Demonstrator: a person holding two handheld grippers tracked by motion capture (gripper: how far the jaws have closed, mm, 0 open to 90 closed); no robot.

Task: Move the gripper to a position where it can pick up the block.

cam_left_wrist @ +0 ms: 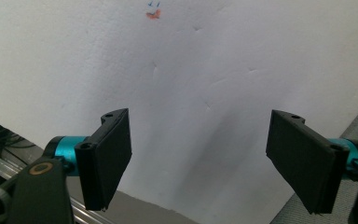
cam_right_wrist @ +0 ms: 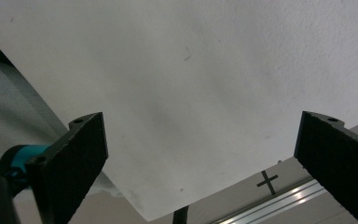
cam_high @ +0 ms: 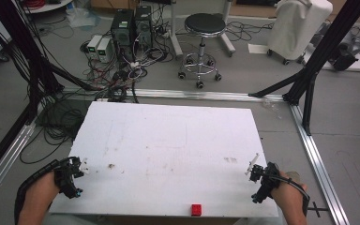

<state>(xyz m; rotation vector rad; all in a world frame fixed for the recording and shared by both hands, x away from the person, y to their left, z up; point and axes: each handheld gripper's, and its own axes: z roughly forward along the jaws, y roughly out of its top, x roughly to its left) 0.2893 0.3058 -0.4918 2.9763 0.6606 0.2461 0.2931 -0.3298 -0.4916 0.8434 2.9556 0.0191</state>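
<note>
- Small red block: seen resting at the near edge of the white foam-board tabletop, roughly midway between the two grippers and well apart from both. It is taken as the thing to be worked, being the one loose object on the board.
- Left gripper: held at the near left corner of the board. In the left gripper view its black ribbed jaws are spread wide with nothing between them, only bare white board beyond.
- Right gripper: held near the near right corner. In the right gripper view the jaws are likewise spread wide and empty, with the board's corner and a strip of aluminium floor rail seen past them.
- Small brownish stains are noted on the board farther in; their nature cannot be told.
- Beyond the table: a black round stool on castors, two dark computer towers and tangled cables on the grey floor.
- Risk, judged: the block sits so close to the edge that a sideways nudge from a jaw tip could push it off the board. A steep approach could also dent the soft foam.
</note>
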